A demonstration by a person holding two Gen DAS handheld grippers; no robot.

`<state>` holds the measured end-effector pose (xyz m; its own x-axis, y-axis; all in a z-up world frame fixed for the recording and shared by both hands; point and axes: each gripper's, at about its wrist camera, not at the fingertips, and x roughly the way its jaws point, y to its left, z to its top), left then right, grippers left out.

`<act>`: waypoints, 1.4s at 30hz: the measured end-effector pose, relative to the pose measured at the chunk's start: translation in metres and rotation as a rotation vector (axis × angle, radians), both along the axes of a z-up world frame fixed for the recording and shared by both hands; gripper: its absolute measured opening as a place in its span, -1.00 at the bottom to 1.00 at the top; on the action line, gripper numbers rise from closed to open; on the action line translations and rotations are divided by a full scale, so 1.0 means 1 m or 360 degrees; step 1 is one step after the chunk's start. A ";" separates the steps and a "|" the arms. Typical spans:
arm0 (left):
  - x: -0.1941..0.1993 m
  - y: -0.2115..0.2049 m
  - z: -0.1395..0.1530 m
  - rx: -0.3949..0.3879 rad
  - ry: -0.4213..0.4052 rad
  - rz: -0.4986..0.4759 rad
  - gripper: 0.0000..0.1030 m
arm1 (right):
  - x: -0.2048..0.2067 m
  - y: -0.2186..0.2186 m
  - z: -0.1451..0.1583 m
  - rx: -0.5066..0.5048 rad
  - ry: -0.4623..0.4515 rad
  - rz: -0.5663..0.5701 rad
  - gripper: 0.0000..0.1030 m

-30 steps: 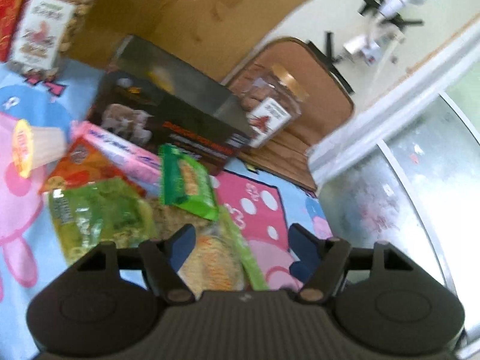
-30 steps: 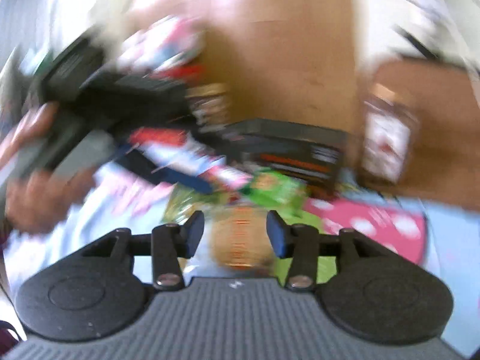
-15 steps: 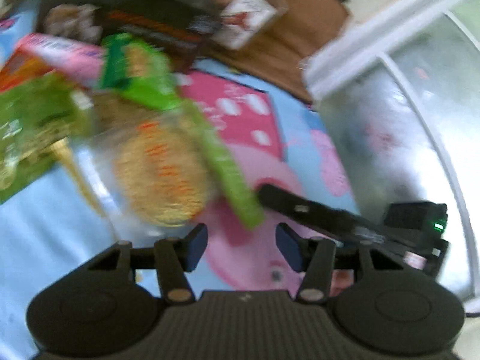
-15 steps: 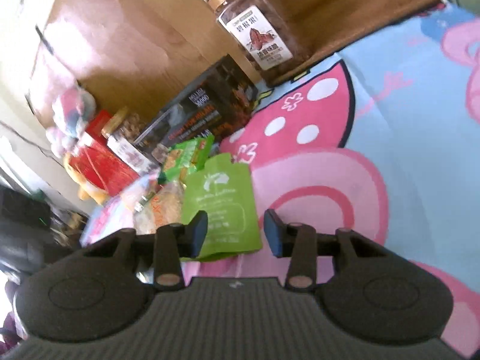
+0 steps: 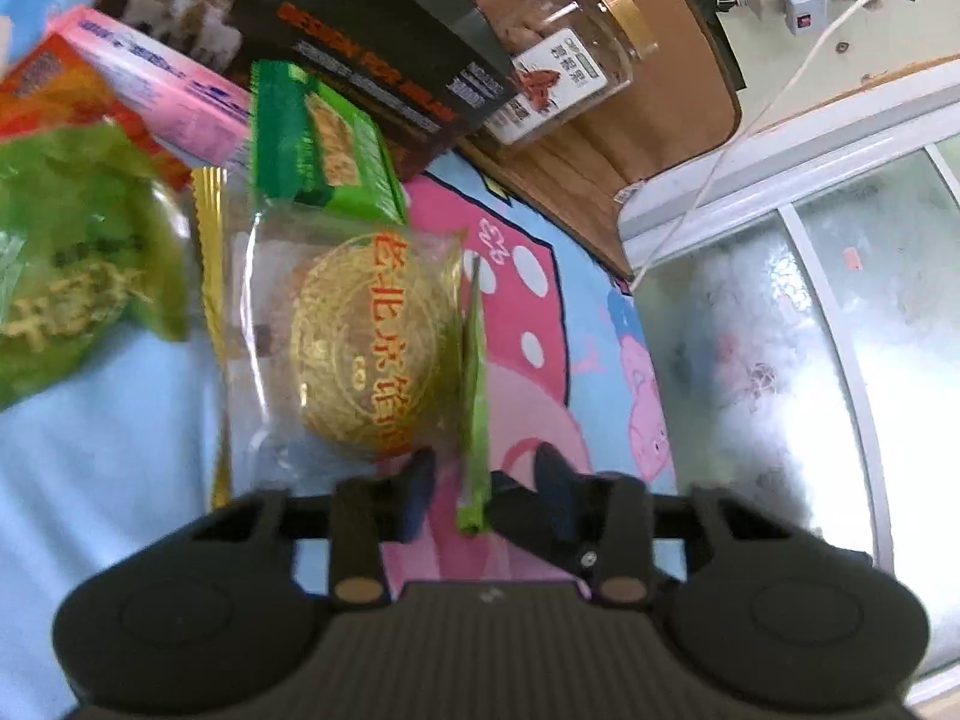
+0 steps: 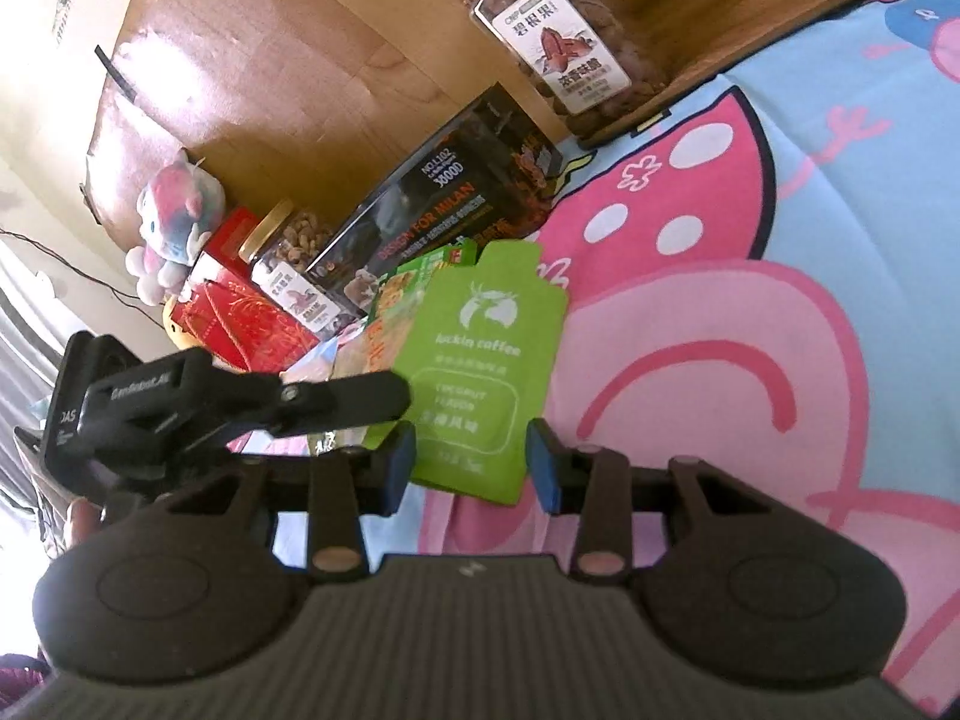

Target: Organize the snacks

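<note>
A green coffee pouch [image 6: 480, 372] stands tilted on the cartoon-print cloth [image 6: 780, 312], seen edge-on in the left wrist view [image 5: 474, 396]. My left gripper [image 5: 483, 483] is open with the pouch's lower edge between its fingers. My right gripper [image 6: 471, 465] is open just in front of the pouch's lower end. A clear pack with a round golden cake [image 5: 366, 342] lies left of the pouch. A green wafer pack [image 5: 318, 138], a pink box [image 5: 162, 90] and a green bag [image 5: 72, 276] lie behind.
A black box [image 5: 336, 18] and a nut jar with gold lid [image 5: 570, 72] stand at the back by a wooden board [image 5: 648, 120]. A second jar [image 6: 294, 276], red boxes [image 6: 240, 312] and a plush toy [image 6: 174, 210] sit far left. A glass door [image 5: 810, 330] borders the right.
My left gripper has moved in over the snack pile and now straddles the green pouch's edge. My right gripper has come closer to the pouch. Both stay open.
</note>
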<state>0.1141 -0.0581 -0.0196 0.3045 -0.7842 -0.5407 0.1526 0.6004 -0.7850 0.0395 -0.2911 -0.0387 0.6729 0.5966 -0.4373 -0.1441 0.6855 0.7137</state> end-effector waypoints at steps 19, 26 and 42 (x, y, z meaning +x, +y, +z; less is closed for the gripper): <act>-0.015 0.058 0.028 -0.0429 -0.0174 0.0037 -0.72 | 0.000 0.008 0.027 0.0310 -0.0237 0.0122 -0.16; 0.021 0.094 0.078 -0.0348 -0.0405 0.0192 -0.71 | 0.047 0.063 0.095 -0.0046 -0.0503 0.0236 -0.25; 0.092 0.139 0.071 -0.0073 -0.0372 0.0539 -0.12 | 0.122 0.069 0.080 0.0120 -0.0302 0.0114 -0.20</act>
<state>0.2056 0.0804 0.0515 0.6599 -0.6401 -0.3934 0.1295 0.6127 -0.7797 0.1614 -0.2225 0.0413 0.6934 0.6723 -0.2592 -0.3273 0.6144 0.7179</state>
